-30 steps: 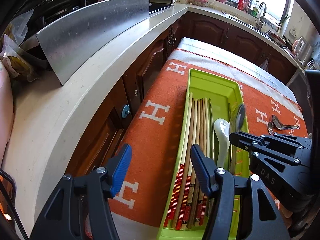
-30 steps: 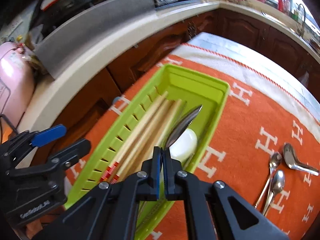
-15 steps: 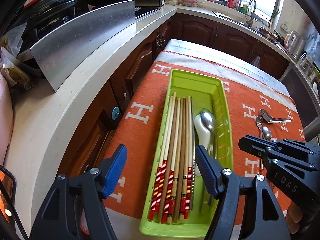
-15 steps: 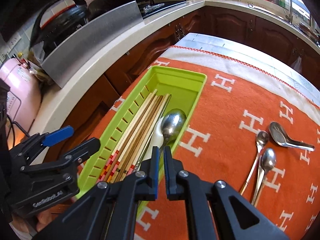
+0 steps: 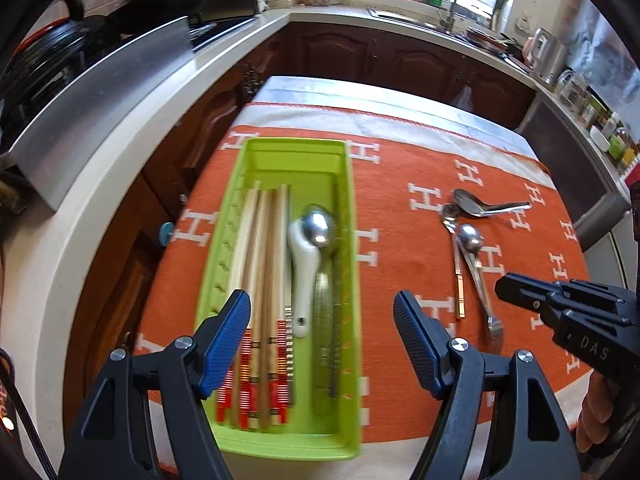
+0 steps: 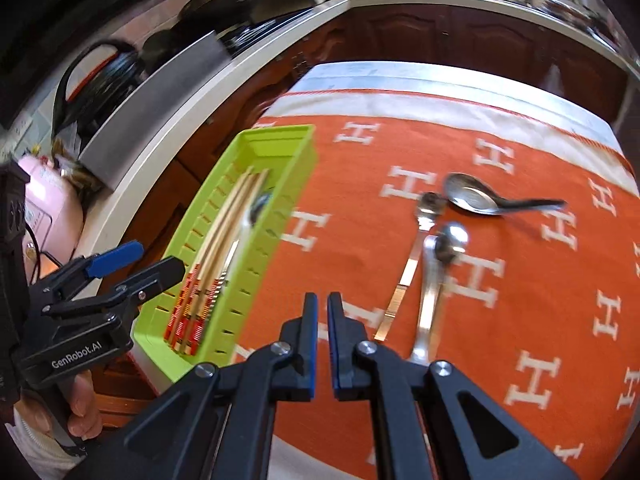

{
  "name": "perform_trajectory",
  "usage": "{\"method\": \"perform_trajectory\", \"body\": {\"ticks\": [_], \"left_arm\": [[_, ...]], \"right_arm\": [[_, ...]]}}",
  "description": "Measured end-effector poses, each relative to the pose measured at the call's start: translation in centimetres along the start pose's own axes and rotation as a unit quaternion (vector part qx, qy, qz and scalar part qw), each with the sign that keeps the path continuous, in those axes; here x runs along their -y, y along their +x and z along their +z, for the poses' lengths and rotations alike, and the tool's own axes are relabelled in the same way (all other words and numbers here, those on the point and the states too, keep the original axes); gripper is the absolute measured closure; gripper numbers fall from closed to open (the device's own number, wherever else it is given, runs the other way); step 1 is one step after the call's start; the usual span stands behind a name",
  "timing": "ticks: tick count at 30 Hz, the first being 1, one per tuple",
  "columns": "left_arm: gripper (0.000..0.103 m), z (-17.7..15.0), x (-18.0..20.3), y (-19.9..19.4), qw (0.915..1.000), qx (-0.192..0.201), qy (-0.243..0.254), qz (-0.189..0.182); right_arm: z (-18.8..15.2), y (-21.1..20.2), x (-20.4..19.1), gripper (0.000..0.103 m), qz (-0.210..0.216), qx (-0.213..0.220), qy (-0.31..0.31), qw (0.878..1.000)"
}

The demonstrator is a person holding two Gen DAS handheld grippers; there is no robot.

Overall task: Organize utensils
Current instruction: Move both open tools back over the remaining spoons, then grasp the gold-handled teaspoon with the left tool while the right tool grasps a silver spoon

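A lime green tray [image 5: 348, 184] [image 6: 280, 224] lies on the orange cloth. It holds several chopsticks [image 5: 260, 280], a white ceramic spoon [image 5: 306, 272] and a metal spoon [image 5: 320, 228] lying on it. Three metal spoons lie loose on the cloth to the right: a wide one [image 5: 476, 205] [image 6: 476, 200], a thin gold-handled one [image 5: 456, 256] [image 6: 416, 256] and another [image 5: 472, 256] [image 6: 436, 276]. My left gripper [image 5: 322, 344] is open and empty above the tray's near end. My right gripper [image 6: 322, 340] is empty, jaws a narrow gap apart, over the cloth between tray and loose spoons.
The table with the orange H-patterned cloth [image 5: 400, 168] stands beside a white counter [image 5: 120, 168] with a steel splash panel [image 5: 100, 92] and pans. Dark wood cabinets [image 5: 400, 56] and a sink run along the back.
The right gripper let go of the metal spoon in the tray, pulled back and moved right over the cloth. The left gripper shifted right, its jaws wider apart.
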State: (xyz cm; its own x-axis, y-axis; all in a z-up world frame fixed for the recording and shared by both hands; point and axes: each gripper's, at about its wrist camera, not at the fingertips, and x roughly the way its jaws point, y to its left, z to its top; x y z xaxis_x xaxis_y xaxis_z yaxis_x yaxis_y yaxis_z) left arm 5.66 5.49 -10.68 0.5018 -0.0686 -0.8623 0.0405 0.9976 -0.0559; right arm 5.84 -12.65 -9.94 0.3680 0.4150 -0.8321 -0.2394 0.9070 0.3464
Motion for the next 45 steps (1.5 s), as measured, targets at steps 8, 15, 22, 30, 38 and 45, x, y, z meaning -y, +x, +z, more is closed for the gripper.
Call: {"method": "perform_trajectory", "body": {"ticks": [8, 15, 22, 30, 38, 45], "left_arm": [[0.031, 1.3, 5.4, 2.4, 0.9986, -0.024, 0.031, -0.035], [0.044, 2.5, 8.6, 7.7, 0.9946, -0.070, 0.038, -0.066], [0.060, 2.6, 10.5, 11.4, 0.9905, -0.104, 0.058, -0.070], [0.061, 2.6, 12.4, 13.1, 0.9901, -0.102, 0.087, -0.042], [0.059, 3.0, 12.9, 13.4, 0.9921, -0.075, 0.101, -0.006], [0.099, 3.3, 12.2, 13.3, 0.9945, -0.060, 0.084, -0.017]], "right_arm": [[-0.6, -1.9, 6.3, 0.098, -0.006, 0.022, 0.051, 0.998], [-1.4, -0.6, 9.5, 0.098, 0.008, 0.013, 0.084, 0.996], [-1.9, 0.8, 11.4, 0.098, 0.020, 0.000, 0.103, 0.994], [-1.9, 2.1, 11.7, 0.098, 0.036, -0.009, 0.106, 0.994], [-1.3, 3.1, 10.8, 0.098, 0.037, -0.012, 0.092, 0.995], [-0.7, 4.1, 10.5, 0.097, 0.044, -0.011, 0.094, 0.995]]}}
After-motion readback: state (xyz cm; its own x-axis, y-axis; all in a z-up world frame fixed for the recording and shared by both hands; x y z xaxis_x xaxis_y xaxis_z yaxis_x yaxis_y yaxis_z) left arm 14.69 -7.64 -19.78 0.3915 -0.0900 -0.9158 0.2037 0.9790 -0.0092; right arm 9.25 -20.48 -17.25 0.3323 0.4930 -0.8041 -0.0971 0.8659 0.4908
